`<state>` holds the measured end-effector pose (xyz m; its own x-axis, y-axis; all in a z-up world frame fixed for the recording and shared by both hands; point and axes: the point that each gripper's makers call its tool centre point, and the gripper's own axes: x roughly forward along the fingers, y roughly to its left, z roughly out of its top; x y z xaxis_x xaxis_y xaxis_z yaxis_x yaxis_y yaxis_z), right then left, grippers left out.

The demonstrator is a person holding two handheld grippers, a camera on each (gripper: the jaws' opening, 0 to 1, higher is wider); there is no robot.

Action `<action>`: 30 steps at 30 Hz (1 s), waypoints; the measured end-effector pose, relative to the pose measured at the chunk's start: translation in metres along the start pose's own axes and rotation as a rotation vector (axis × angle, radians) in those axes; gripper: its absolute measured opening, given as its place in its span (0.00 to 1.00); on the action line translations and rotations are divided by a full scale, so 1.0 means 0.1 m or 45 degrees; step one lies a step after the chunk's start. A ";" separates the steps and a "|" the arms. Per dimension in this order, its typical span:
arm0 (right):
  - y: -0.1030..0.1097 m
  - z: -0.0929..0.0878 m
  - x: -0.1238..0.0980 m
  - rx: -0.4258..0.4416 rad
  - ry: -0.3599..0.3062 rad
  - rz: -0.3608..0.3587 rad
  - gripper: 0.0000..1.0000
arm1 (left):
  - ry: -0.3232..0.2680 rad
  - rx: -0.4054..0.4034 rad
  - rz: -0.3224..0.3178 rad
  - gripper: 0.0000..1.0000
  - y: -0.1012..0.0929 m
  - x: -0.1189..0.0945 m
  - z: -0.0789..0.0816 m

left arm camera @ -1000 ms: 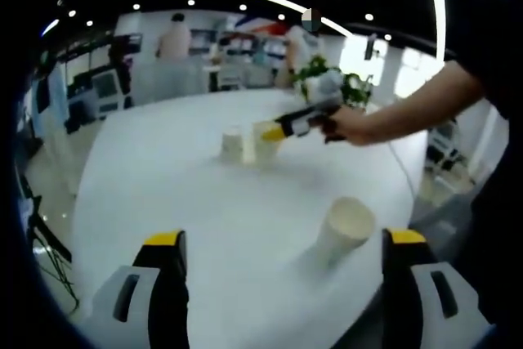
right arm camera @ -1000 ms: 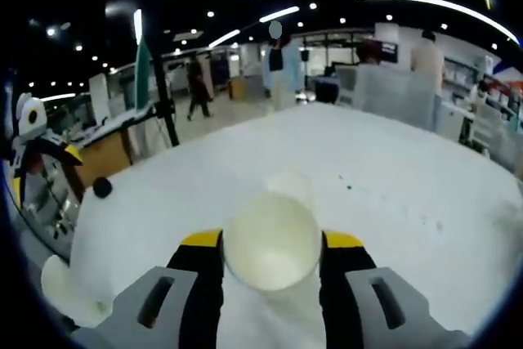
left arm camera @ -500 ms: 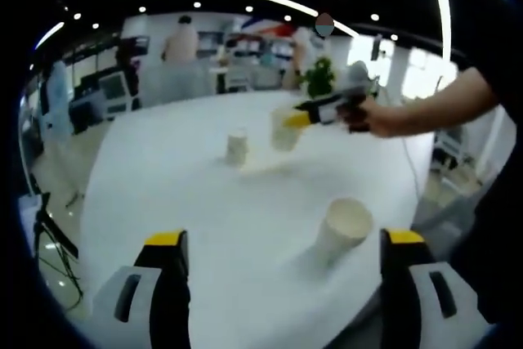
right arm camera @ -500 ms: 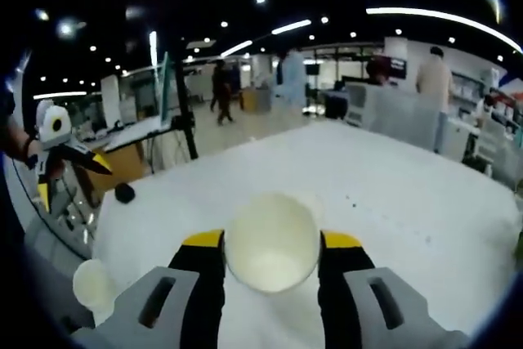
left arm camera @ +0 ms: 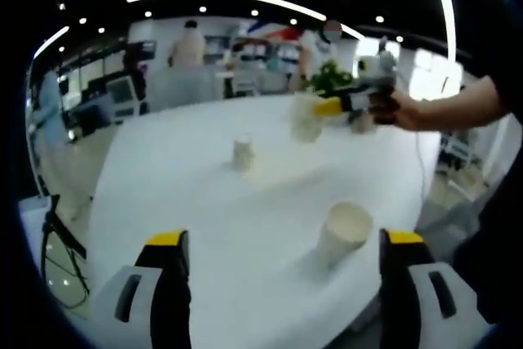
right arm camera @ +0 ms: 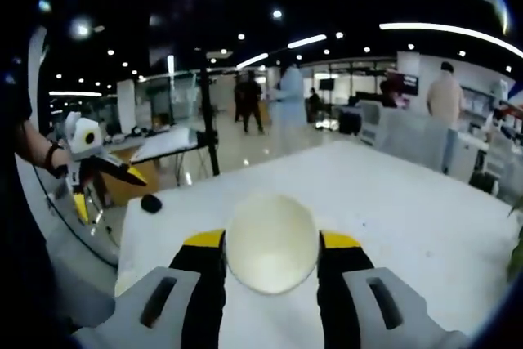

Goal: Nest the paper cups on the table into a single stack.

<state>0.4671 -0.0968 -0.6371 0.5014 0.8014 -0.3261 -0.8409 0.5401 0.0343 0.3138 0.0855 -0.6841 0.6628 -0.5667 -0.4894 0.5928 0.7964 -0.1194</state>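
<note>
Above the round white surface (left arm camera: 204, 202), a cream paper cup (right arm camera: 271, 243) has been lifted higher, clamped in the right claw (right arm camera: 271, 244), so a nesting move is judged next. Two matching cups, one small and far (left arm camera: 242, 153), one near (left arm camera: 345, 233), stand apart below. The left claw (left arm camera: 282, 239) is held apart, empty.

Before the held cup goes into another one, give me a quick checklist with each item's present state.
1. Right gripper shut on paper cup: ok.
2. Held cup lifted off the table: ok.
3. Far cup upright, free to take it: ok.
4. Near cup upright: ok.
5. Left gripper open, holding nothing: ok.
6. Held cup lined up over a cup: not ok.
</note>
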 end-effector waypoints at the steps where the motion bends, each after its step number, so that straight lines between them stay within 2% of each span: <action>1: 0.03 0.05 -0.03 -0.004 -0.014 0.008 0.40 | -0.003 -0.004 0.001 0.95 -0.01 0.00 0.01; 14: 0.32 0.47 -0.31 -0.036 -0.114 0.080 0.39 | -0.015 0.010 0.015 0.95 -0.07 -0.02 0.04; 30: 0.69 0.92 -0.61 0.001 -0.251 0.178 0.38 | -0.013 0.028 0.022 0.94 -0.12 0.00 0.05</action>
<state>0.3973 -0.0847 -0.5278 0.4104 0.9030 -0.1274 -0.9048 0.4207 0.0668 0.3095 0.0751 -0.6784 0.6775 -0.5552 -0.4824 0.5911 0.8013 -0.0921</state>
